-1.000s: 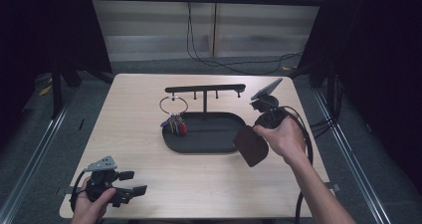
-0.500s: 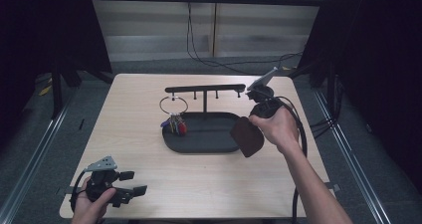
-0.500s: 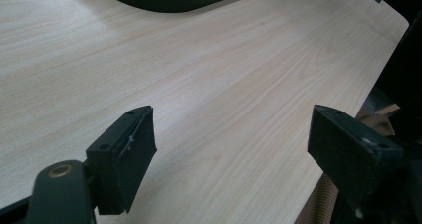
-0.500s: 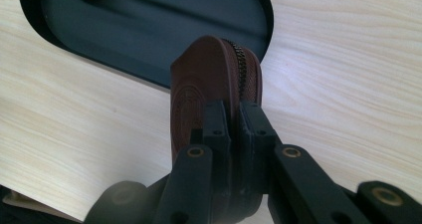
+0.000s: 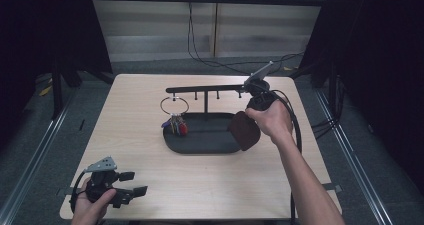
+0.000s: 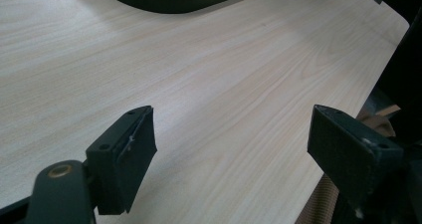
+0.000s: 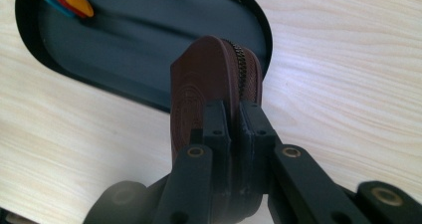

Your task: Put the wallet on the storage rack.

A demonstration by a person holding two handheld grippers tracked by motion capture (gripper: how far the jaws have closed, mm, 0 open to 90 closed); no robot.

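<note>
A brown round zip pouch (image 5: 244,131) hangs above the right end of the black oval tray (image 5: 200,144); my right gripper (image 5: 250,116) is shut on its top edge. In the right gripper view both jaws (image 7: 233,112) clamp the pouch (image 7: 209,79) beside its zipper, with the tray (image 7: 149,45) below it. A bunch of coloured keys (image 5: 176,126) hangs on a ring (image 5: 174,105) from the black hook rack (image 5: 205,89) above the tray's left end. My left gripper (image 5: 134,183) rests near the table's front left corner, open, its jaws (image 6: 234,144) wide apart over bare wood.
The rack's post stands in the tray's middle, with several bare hooks along the bar. The right gripper's cable (image 5: 295,130) loops off the table's right side. Bare wood table (image 5: 125,115) surrounds the tray. The table's edge (image 6: 348,84) lies close by the left gripper.
My right hand has carried the pouch away from me and a little left, from beside the tray to over its right end. The left gripper has not moved.
</note>
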